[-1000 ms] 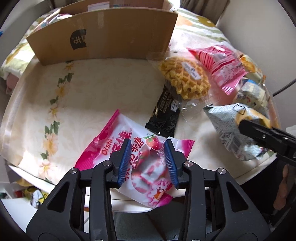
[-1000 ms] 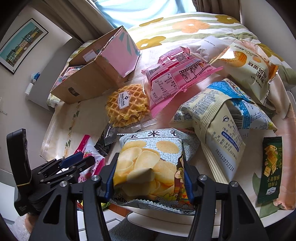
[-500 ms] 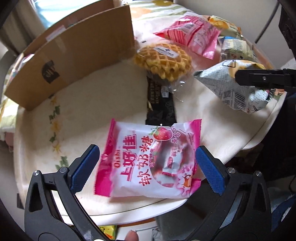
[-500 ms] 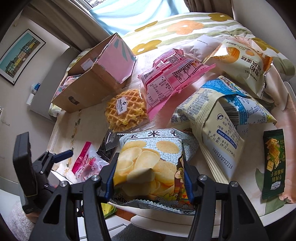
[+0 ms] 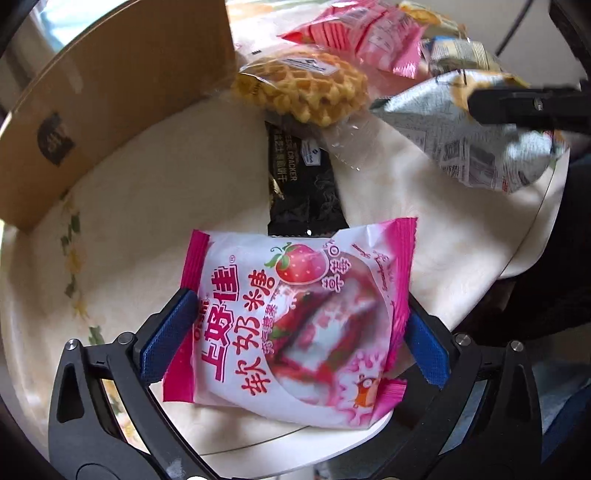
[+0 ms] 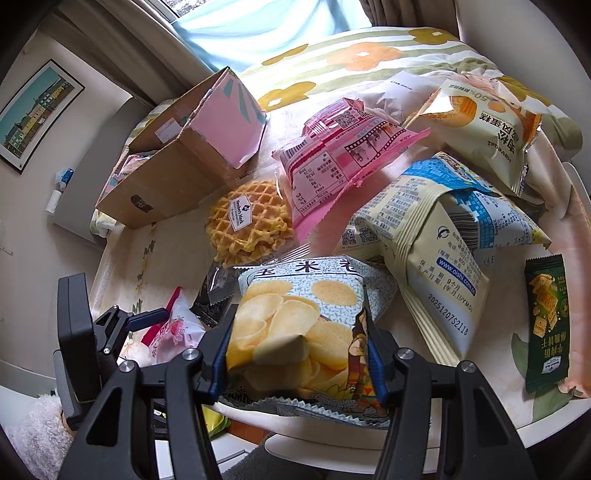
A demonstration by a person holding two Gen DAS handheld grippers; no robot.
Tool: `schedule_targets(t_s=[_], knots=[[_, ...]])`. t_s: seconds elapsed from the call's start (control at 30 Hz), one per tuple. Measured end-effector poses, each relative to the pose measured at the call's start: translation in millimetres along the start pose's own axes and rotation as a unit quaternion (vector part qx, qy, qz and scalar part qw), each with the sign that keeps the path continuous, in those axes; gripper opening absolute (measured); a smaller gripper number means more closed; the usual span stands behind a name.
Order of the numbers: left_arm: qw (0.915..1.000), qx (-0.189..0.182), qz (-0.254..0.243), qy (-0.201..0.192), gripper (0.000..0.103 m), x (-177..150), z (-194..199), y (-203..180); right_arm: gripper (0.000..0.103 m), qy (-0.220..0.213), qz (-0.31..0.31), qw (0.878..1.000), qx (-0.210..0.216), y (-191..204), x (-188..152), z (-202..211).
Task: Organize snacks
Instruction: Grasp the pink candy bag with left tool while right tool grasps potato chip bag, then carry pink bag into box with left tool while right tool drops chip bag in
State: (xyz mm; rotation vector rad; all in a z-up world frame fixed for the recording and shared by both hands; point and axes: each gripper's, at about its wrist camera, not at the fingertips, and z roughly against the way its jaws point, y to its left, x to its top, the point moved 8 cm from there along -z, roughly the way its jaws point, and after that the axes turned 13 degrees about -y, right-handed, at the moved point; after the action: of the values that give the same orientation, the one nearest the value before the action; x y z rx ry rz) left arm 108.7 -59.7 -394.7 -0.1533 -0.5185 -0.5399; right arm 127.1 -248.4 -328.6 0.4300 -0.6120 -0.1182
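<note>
Left gripper (image 5: pixel 295 332): jaws spread wide, blue pads standing off either side of the pink candy bag (image 5: pixel 295 317), not pressing it. They have just been opening; the bag sits between them, flat on the table (image 5: pixel 155 206) at its near edge. Nothing is gripped.

Just beyond the candy bag's far edge lies a black cracker packet (image 5: pixel 303 184), its near end tucked under the bag. Past that sits a wrapped waffle (image 5: pixel 303 88), overlapping the packet's far end. A cardboard box (image 5: pixel 110 99) stands ahead and to the left of the left gripper, well apart from the bag. A pink snack bag (image 5: pixel 362 33) lies beyond the waffle.

Right gripper (image 6: pixel 297 362): jaws partly closed, pads squeezing both sides of the chip bag (image 6: pixel 295 325), which dents inward at the pinch. The bag's lower end hangs past the table edge towards the camera; whether it is lifted clear of the table, cannot tell.

Ahead and right of the right gripper is a big cream and blue bag (image 6: pixel 436 251). Far right, by the table edge, lies a green cracker packet (image 6: pixel 546 325). A yellow cake bag (image 6: pixel 484 125) sits at the far right.
</note>
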Motion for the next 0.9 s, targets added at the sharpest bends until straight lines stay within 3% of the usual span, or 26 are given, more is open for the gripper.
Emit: schedule_targets(t_s=[0.07, 0.13, 0.2, 0.5, 0.9], knots=[[1.0000, 0.002, -0.006, -0.006, 0.101, 1.3, 0.4, 1.4, 0.054, -0.001, -0.001, 1.000, -0.001, -0.4, 0.1, 0.0], [0.9999, 0.002, -0.006, -0.015, 0.091, 3.6, 3.7, 2.0, 0.054, -0.002, -0.001, 1.000, -0.001, -0.5, 0.3, 0.0], [0.9997, 0.003, -0.008, -0.024, 0.071, 2.0, 13.5, 3.9, 0.054, -0.003, 0.000, 1.000, -0.002, 0.1, 0.5, -0.5], [0.9985, 0.017, -0.035, -0.040, 0.043, 11.5, 32.4, -6.6, 0.054, -0.003, 0.000, 1.000, -0.001, 8.0, 0.1, -3.5], [0.9979, 0.021, -0.002, -0.061, 0.033, 21.5, 56.9, 0.8, 0.054, -0.012, 0.007, 1.000, 0.005, 26.4, 4.8, 4.6]])
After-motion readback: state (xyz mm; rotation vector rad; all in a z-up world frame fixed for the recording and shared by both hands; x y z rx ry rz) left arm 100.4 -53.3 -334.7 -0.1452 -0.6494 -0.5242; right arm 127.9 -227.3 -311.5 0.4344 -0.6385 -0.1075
